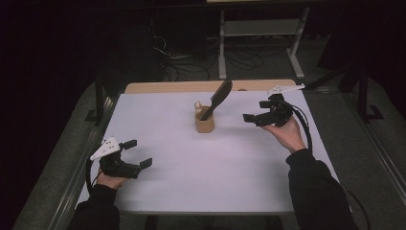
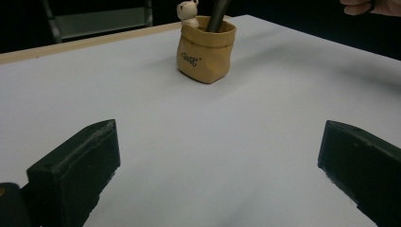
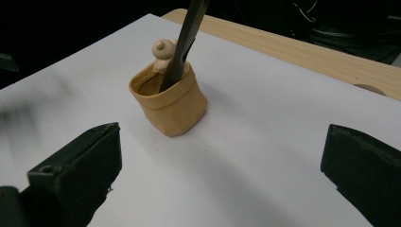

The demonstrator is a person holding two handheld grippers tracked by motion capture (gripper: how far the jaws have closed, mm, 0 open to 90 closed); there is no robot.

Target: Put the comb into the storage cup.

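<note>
A: Where's the pot [image 1: 204, 124] sitting?
B: Mid-bench [image 1: 191, 163], upright, dark comb [image 1: 218, 98] leaning out of it.
A: Grippers?
B: Right hand-held gripper [image 1: 255, 111] is hovering just beside the pot, jaws apart. Left hand-held gripper [image 1: 137, 153] is idling at the near-left corner, jaws apart, gripping nothing.

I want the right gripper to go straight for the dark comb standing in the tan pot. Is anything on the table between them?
Nothing visible stands in the way. The right gripper is open, and bare white table lies between it and the tan pot. The comb leans out above the pot's rim, free to grasp.
</note>
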